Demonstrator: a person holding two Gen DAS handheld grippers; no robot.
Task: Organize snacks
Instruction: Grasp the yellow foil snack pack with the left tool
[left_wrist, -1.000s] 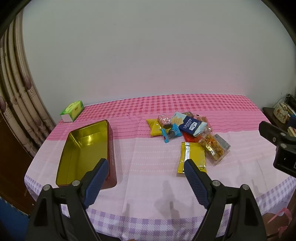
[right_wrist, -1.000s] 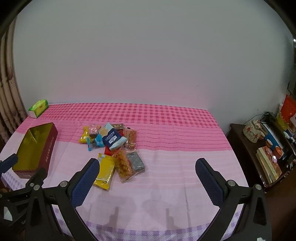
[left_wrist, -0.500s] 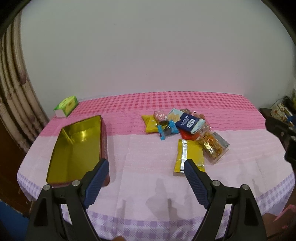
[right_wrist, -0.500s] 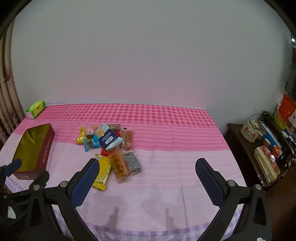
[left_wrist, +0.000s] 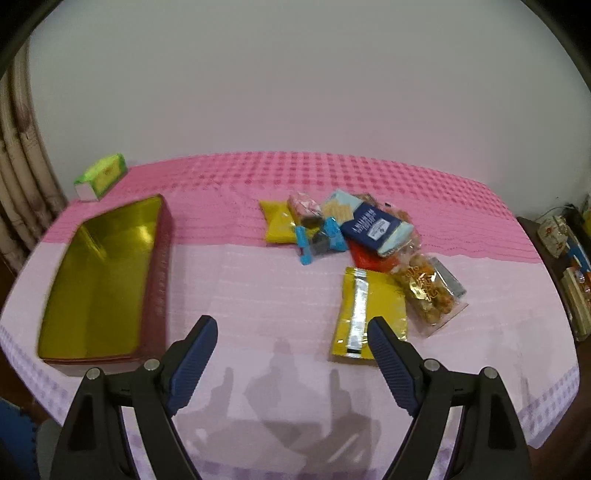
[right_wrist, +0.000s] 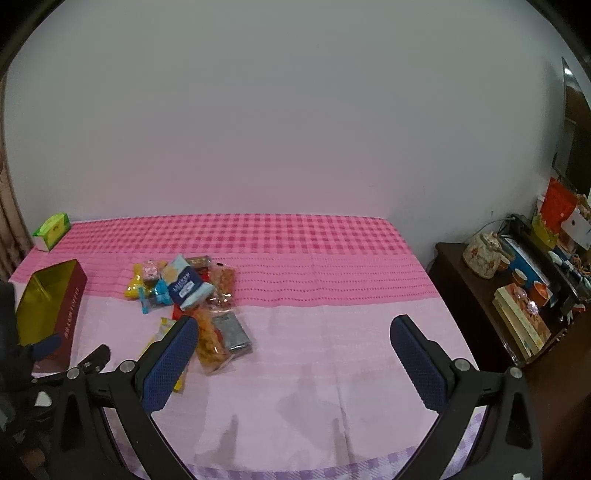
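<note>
A pile of snack packets lies mid-table: a navy packet, a yellow packet with a silver strip, a clear bag of orange snacks, a plain yellow packet and blue-wrapped candy. Left of them stands an open red tin with a gold inside, holding nothing. My left gripper hangs open above the cloth between tin and pile, its right finger close to the silver-striped packet. My right gripper is open over bare cloth, right of the navy packet; its left finger hides part of the pile.
A green tissue box sits at the table's far left corner by a curtain. A dark side cabinet with a jar, books and cups stands past the table's right edge. The pink tablecloth shows bare on the right half.
The left gripper has sunk and come closer to the table, so tin and snacks look larger, and the right gripper has left its view. The right gripper has shifted slightly towards the pile.
</note>
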